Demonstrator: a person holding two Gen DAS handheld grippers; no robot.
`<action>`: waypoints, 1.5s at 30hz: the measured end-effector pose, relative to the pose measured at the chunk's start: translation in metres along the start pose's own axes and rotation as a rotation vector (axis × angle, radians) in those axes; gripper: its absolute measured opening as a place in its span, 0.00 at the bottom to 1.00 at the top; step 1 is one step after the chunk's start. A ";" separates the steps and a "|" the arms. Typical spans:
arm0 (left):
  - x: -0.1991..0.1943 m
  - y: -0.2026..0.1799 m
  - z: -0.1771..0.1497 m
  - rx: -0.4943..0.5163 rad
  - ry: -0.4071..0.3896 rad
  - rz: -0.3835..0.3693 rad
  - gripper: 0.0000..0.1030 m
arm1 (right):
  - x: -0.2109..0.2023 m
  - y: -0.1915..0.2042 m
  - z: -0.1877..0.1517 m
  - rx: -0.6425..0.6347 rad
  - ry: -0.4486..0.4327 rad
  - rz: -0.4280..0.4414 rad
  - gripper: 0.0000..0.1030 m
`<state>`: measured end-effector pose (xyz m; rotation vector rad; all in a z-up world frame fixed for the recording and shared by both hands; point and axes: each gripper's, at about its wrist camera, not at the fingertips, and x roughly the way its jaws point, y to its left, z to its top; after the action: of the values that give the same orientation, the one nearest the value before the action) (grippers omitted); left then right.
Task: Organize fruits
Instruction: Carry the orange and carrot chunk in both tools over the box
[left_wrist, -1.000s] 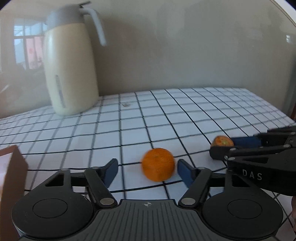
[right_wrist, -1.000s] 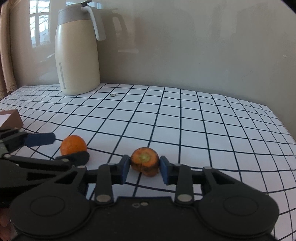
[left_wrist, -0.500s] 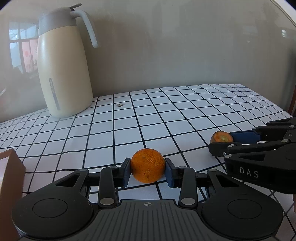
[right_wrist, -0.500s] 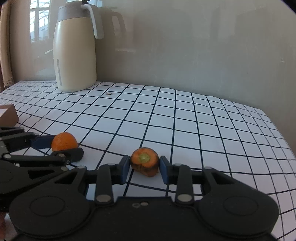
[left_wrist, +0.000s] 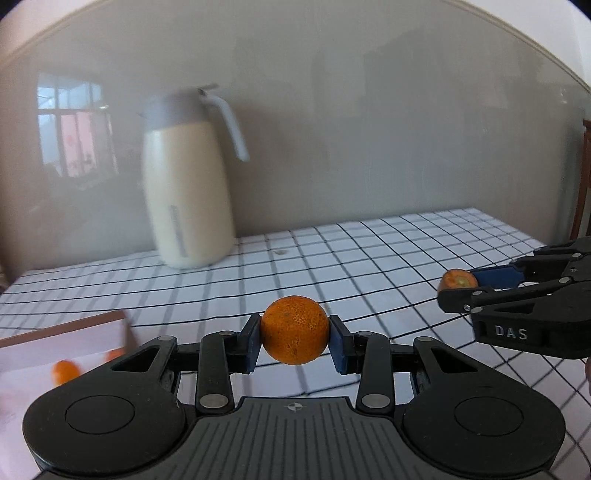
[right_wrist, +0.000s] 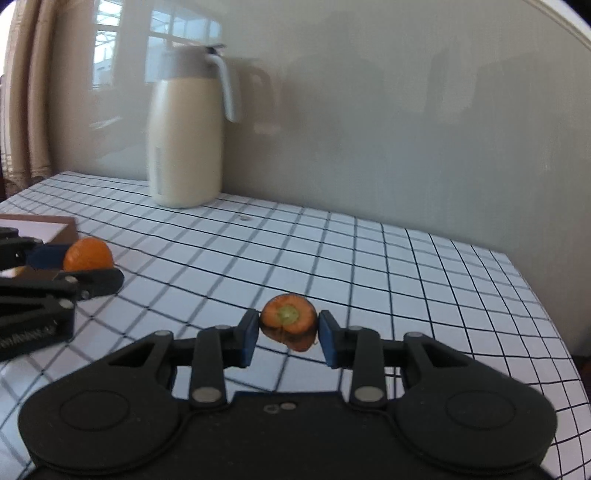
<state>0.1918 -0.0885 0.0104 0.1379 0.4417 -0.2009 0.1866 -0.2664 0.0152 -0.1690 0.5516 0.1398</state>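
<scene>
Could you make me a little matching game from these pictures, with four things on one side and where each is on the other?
Things:
1. orange
2. carrot piece
3. jug
4. box

Places:
A. standing on the checked cloth by the wall
B. gripped in the right gripper
C. at the left edge, with fruit inside
D. gripped in the left gripper

Pairs: 1-D, 2-B, 3-A, 4-C

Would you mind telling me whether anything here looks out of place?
Yes: the right gripper holds a carrot stub, cut face showing a green core, not a fruit. The left gripper holds a mandarin.
</scene>
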 end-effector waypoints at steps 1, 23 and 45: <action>-0.010 0.007 -0.003 -0.007 -0.008 0.011 0.37 | -0.006 0.005 -0.001 -0.010 -0.008 0.007 0.26; -0.127 0.106 -0.051 -0.065 -0.086 0.263 0.37 | -0.064 0.120 0.011 -0.160 -0.143 0.270 0.26; -0.174 0.192 -0.081 -0.195 -0.101 0.460 0.37 | -0.069 0.197 0.028 -0.207 -0.254 0.415 0.26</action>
<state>0.0473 0.1409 0.0315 0.0353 0.3164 0.2858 0.1074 -0.0750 0.0513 -0.2330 0.3117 0.6149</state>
